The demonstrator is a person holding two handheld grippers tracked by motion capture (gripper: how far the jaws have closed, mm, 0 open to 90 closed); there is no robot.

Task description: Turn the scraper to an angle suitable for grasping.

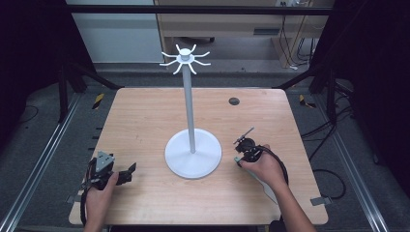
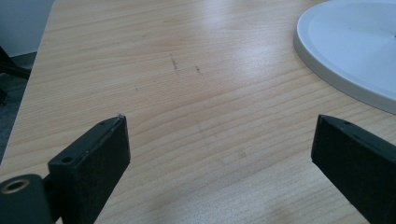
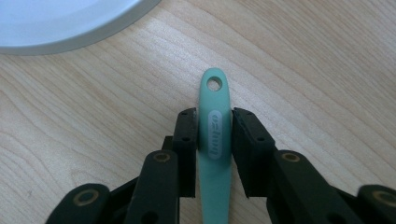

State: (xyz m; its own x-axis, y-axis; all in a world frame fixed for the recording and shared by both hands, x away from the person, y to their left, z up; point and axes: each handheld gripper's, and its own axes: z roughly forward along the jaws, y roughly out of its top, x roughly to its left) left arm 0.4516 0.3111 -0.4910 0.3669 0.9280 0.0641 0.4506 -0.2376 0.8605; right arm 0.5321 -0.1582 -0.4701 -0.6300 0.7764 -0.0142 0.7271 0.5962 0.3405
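Right gripper [image 3: 214, 154] clamped on a green handle [image 3: 215, 135], flat on the table [image 3: 327, 70] just beside the white stand's base [image 3: 60, 23]; rest of the tool hidden, possibly a spatula. Left gripper [image 2: 219, 154] wide open over bare wood, holding nothing.

The rack stand [image 1: 193, 153] is on the middle of the table [image 1: 145, 121], and its pole carries the hooks [image 1: 185, 59] at the top. The left gripper [image 1: 126, 172] is at the near left of the base, apart from it. The right gripper [image 1: 239, 162] is just at the right of the base, over a utensil handle [image 3: 214, 140]. This handle lies flat on the table, between the two jaws, and its end with the hole points to the base.
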